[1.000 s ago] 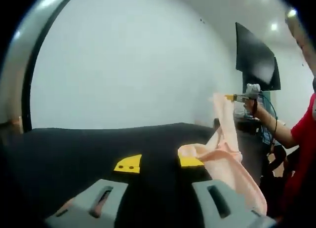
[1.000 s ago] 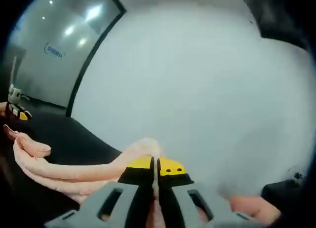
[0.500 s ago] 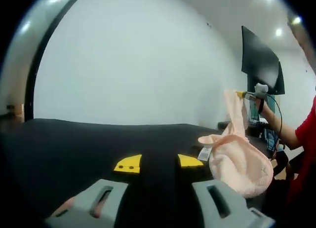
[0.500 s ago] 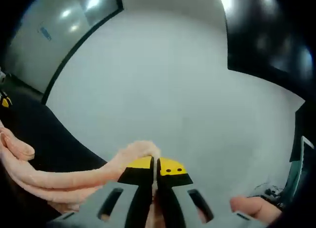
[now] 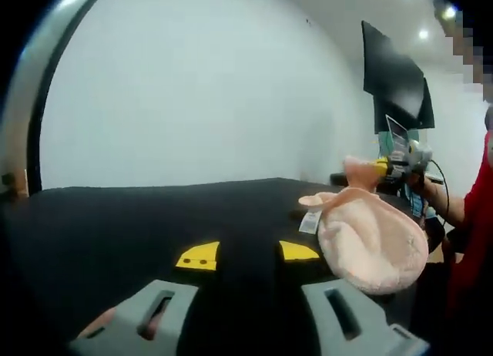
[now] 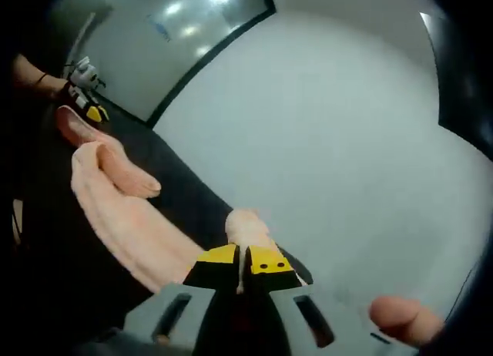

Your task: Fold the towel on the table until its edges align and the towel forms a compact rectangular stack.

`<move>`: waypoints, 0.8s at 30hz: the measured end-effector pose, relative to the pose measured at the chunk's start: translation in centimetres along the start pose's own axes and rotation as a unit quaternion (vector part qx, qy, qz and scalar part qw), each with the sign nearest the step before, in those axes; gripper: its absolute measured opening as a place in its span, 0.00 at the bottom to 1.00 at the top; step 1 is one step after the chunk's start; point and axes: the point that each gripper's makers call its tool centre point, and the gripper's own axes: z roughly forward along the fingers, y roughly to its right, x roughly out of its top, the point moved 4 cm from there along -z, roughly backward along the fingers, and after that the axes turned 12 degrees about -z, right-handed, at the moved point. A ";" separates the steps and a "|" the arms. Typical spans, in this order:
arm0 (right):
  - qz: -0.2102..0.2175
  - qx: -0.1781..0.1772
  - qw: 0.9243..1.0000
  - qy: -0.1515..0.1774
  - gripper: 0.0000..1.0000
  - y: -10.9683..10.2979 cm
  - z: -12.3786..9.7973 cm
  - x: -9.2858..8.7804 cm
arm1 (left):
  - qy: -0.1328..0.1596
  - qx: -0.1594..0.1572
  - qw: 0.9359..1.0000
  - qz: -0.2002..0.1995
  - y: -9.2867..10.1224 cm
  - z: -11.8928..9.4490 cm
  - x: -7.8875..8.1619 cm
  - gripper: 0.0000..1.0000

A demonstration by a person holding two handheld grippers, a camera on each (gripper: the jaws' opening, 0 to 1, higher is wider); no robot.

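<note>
Pink towel [image 5: 372, 244] hanging off the right gripper [image 6: 243, 265]
Its jaws pinch a corner; left gripper [image 5: 243, 254] jaws spread wide over the black table [image 5: 139, 225], holding nothing

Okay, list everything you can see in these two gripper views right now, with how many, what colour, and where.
towel: one, pale pink, bunched and hanging above the table, a corner pinched in the right gripper
label: one, white, on the towel's edge
table: one, black top, under both grippers
wall: one, white, behind the table
screen: one, black, high on the wall at right
ceiling lights: a few, white
left gripper: one, grey with yellow tips, jaws apart, nothing between them
right gripper: one, grey with yellow tips, jaws closed on the towel
person's sleeve: one, red, right edge of the left gripper view
</note>
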 end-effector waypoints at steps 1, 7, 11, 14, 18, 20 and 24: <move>0.001 0.009 1.000 -0.004 0.02 -0.6 -0.5 -0.2 | 0.004 -0.001 1.000 -0.005 -0.2 0.0 0.1 0.28; 0.051 0.040 0.997 -0.032 0.03 -1.8 -2.6 -1.9 | 0.018 0.000 1.000 -0.019 -0.3 -0.2 0.4 0.28; 0.080 0.067 0.993 -0.052 0.07 -2.8 -3.6 -2.5 | 0.004 0.001 1.000 -0.001 0.1 0.1 0.0 0.28; 0.125 0.102 0.985 -0.053 0.21 -3.7 -4.3 -2.2 | -0.014 -0.009 1.000 0.022 0.7 0.3 -0.5 0.28; 0.163 0.109 0.980 -0.016 0.19 -2.5 -5.4 -0.8 | -0.028 -0.018 0.999 0.038 0.6 0.5 -0.9 0.29; 0.153 0.098 0.983 -0.006 0.19 -1.7 -5.0 0.4 | -0.029 -0.026 0.998 0.042 0.9 0.5 -0.9 0.30; 0.103 0.126 0.985 -0.062 0.28 -3.6 -1.8 0.2 | -0.021 -0.042 0.998 0.038 1.6 0.3 -0.7 0.32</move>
